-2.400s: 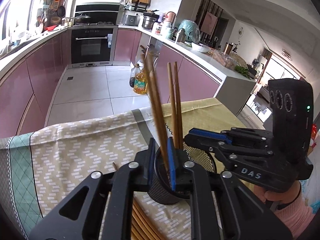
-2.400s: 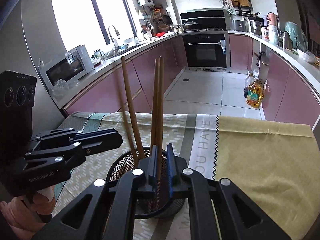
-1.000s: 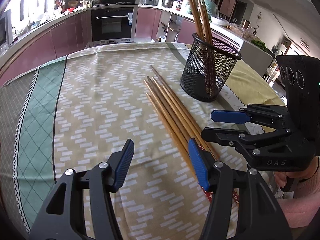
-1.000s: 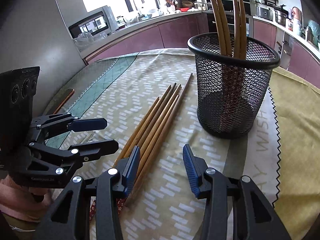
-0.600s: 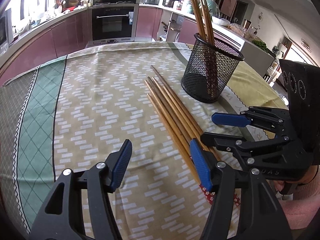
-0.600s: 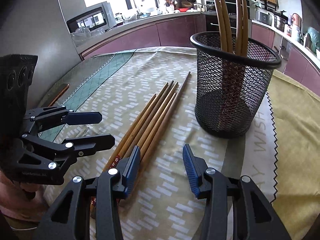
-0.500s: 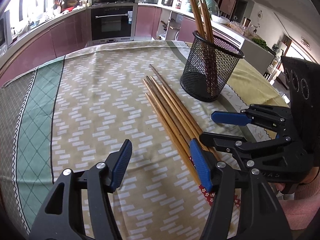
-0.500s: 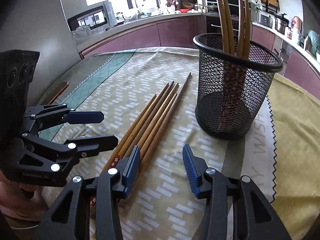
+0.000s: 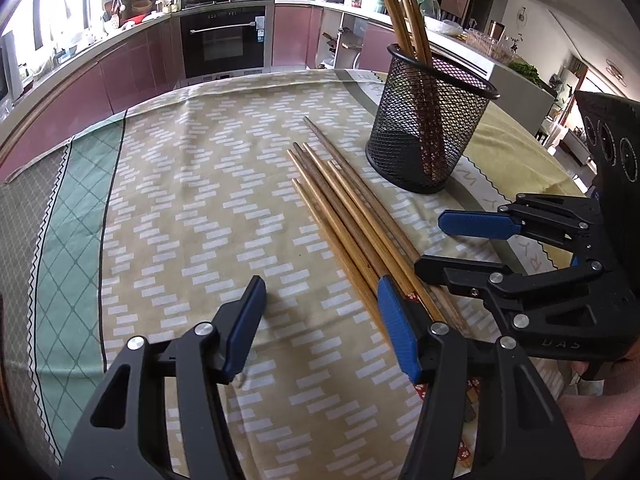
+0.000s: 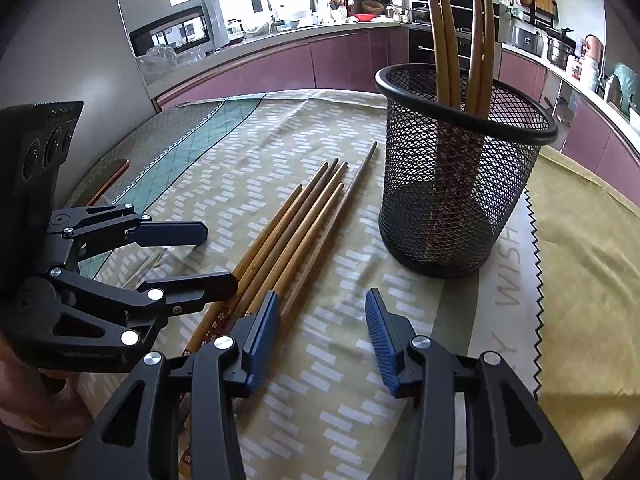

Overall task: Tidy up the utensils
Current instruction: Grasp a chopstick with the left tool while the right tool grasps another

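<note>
A bundle of loose chopsticks (image 9: 352, 220) lies flat on the patterned tablecloth (image 9: 180, 200) that covers the worktop, just beside the black mesh cup (image 9: 428, 128), their thin tips pointing past the cup and their thick, decorated ends toward the person. Four more chopsticks already stand upright in the cup (image 10: 460, 168), leaning on its rim. Both tools are empty with their fingers spread apart: the left tool (image 9: 320, 320) hovers on the far side of the bundle from the cup, its right finger over the thick ends, and the right tool (image 10: 322, 332) hangs on the cup's side of the bundle, near those same ends. The sticks look light, stiff and smooth, so they will likely roll or slide under a loose pinch; taking one or two near the thicker end, where there is more to bite on, seems the safer hold. They lie touching one another, so separating a single stick may be fiddly.
</note>
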Demonstrator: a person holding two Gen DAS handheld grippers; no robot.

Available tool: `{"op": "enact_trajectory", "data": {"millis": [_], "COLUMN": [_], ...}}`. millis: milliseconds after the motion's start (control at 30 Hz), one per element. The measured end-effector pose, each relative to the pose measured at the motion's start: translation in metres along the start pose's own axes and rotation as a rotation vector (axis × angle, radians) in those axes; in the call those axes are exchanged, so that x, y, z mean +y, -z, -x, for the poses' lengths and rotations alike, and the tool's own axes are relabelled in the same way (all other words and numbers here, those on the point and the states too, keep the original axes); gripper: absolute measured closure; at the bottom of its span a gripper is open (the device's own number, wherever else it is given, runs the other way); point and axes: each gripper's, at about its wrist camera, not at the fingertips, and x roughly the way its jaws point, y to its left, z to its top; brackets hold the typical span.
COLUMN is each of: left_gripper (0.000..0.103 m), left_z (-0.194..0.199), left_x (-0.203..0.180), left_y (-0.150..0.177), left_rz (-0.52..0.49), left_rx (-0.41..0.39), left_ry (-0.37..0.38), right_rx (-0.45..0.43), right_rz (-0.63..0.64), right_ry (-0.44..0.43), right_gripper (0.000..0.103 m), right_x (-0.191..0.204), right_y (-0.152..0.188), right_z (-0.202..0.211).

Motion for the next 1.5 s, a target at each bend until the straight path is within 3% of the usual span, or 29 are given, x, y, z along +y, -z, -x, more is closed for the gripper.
{"op": "enact_trajectory", "data": {"millis": [133, 400, 500, 633, 767, 900, 967, 1167, 1200, 1267, 1500], "left_gripper": [0.056, 0.058, 0.067, 0.084, 0.091, 0.09, 0.089, 0.088, 0.089, 0.093, 0.096], "left_z": [0.0, -0.004, -0.005, -0.005, -0.001, 0.001, 0.001, -0.004, -0.004, -0.005, -0.001], "left_x": [0.002, -0.001, 0.002, 0.01, 0.017, 0.02, 0.021, 0.017, 0.017, 0.017, 0.02], "left_y": [-0.002, -0.005, -0.007, -0.01, -0.008, -0.004, -0.004, -0.009, -0.01, -0.011, -0.011], "left_rz": [-0.003, -0.033, -0.023, 0.017, 0.054, 0.053, 0.047, 0.04, 0.046, 0.052, 0.088], "left_rx": [0.007, 0.015, 0.012, 0.009, 0.003, 0.007, 0.008, 0.006, 0.005, 0.005, -0.005], "left_ry": [-0.009, -0.035, -0.045, -0.049, -0.04, -0.04, -0.035, -0.051, -0.052, -0.06, -0.045], "right_rx": [0.004, 0.008, 0.003, 0.0, 0.015, 0.03, 0.031, 0.01, 0.005, 0.0, -0.013], "right_rz": [-0.001, 0.025, 0.024, 0.01, 0.001, 0.007, 0.004, -0.003, -0.004, -0.021, -0.064], "right_ry": [0.001, 0.044, 0.048, 0.043, 0.02, 0.026, 0.039, 0.054, 0.055, 0.044, -0.001], "right_gripper": [0.061, 0.064, 0.066, 0.077, 0.092, 0.092, 0.084, 0.08, 0.082, 0.093, 0.097], "right_x": [0.001, 0.007, 0.006, 0.004, 0.004, 0.003, 0.001, 0.001, 0.001, -0.001, -0.008], "right_y": [-0.001, -0.011, -0.016, -0.019, -0.016, -0.01, -0.011, -0.023, -0.025, -0.026, -0.02], "right_z": [0.0, -0.011, -0.016, -0.018, -0.014, -0.008, -0.009, -0.019, -0.02, -0.022, -0.013]}}
